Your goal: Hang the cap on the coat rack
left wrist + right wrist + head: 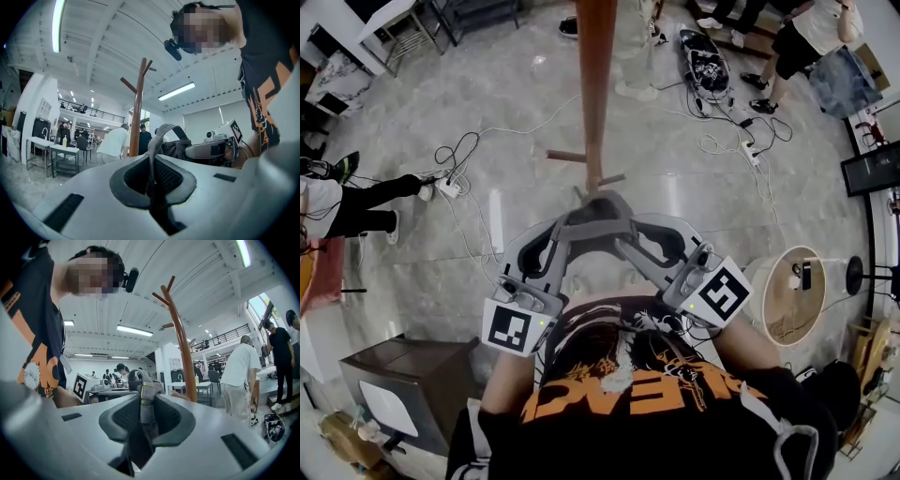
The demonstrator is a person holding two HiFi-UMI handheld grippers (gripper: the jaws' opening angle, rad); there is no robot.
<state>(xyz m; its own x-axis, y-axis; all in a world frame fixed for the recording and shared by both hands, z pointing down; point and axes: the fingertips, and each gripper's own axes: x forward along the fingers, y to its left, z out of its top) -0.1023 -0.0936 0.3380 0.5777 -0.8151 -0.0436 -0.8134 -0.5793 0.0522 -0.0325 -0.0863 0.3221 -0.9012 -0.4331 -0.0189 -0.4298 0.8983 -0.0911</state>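
Left tongs [152, 176], right tongs [144, 420]: clamped on cap [600, 211] | coat rack [137, 112] top: gripper views only

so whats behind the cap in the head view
The coat rack pole stands just past the cap, with a short peg at its far edge. The cap covers the pole's lower end and base, so where it meets the floor can't be seen.
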